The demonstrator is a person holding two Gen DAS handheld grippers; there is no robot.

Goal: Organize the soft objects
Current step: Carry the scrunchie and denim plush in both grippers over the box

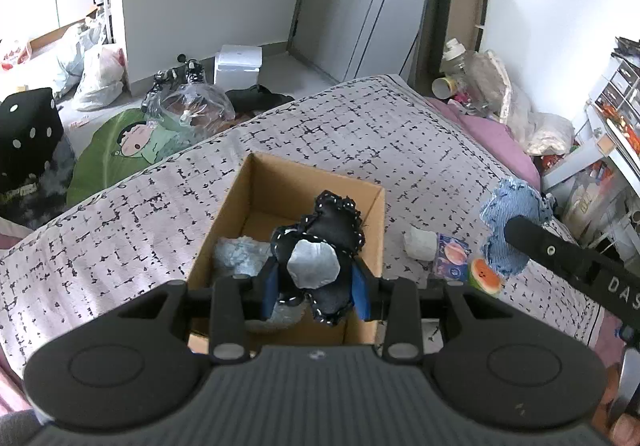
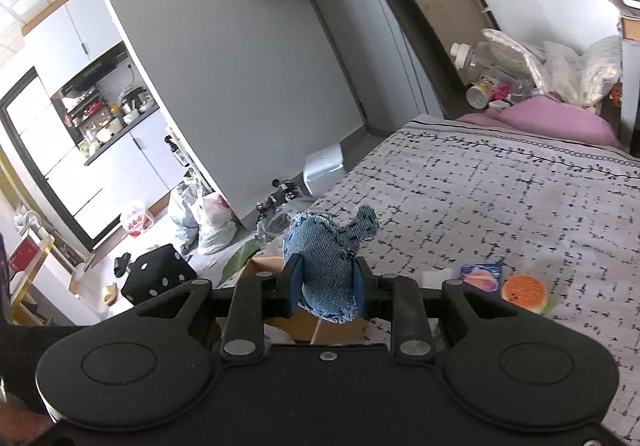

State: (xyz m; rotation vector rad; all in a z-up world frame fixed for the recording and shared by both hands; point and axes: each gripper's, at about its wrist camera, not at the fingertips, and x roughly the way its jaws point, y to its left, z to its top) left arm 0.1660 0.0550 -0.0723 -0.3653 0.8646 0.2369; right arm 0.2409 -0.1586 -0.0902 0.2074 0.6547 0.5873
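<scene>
- Left gripper [image 1: 316, 288]: blue pads pinching a dark navy stuffed fabric toy with white stitching and a grey oval patch [image 1: 320, 250], hanging right over the open brown cardboard box [image 1: 236, 214].
- Inside that box: a pale blue-grey crumpled soft thing [image 1: 238, 254] at the bottom left, partly hidden behind the toy.
- Right gripper [image 2: 325, 288]: fingers clamped on a light blue frayed denim stuffed piece [image 2: 324, 262], held up in the air above the bed edge, box corner peeking out below it.
- Same denim piece [image 1: 510, 230] seen from the left wrist view, to the right of the box, not over it.
- Lying on the white bedspread with black dash pattern [image 1: 140, 214]: a round orange-slice squishy with a little face [image 1: 485, 275], a small purple-blue packet [image 1: 451, 256], and a white lumpy soft bit [image 1: 419, 244], all just beside each other, right of the box.
- Off the bed on the floor: black dice-shaped cushion with white dots [image 1: 30, 134].
</scene>
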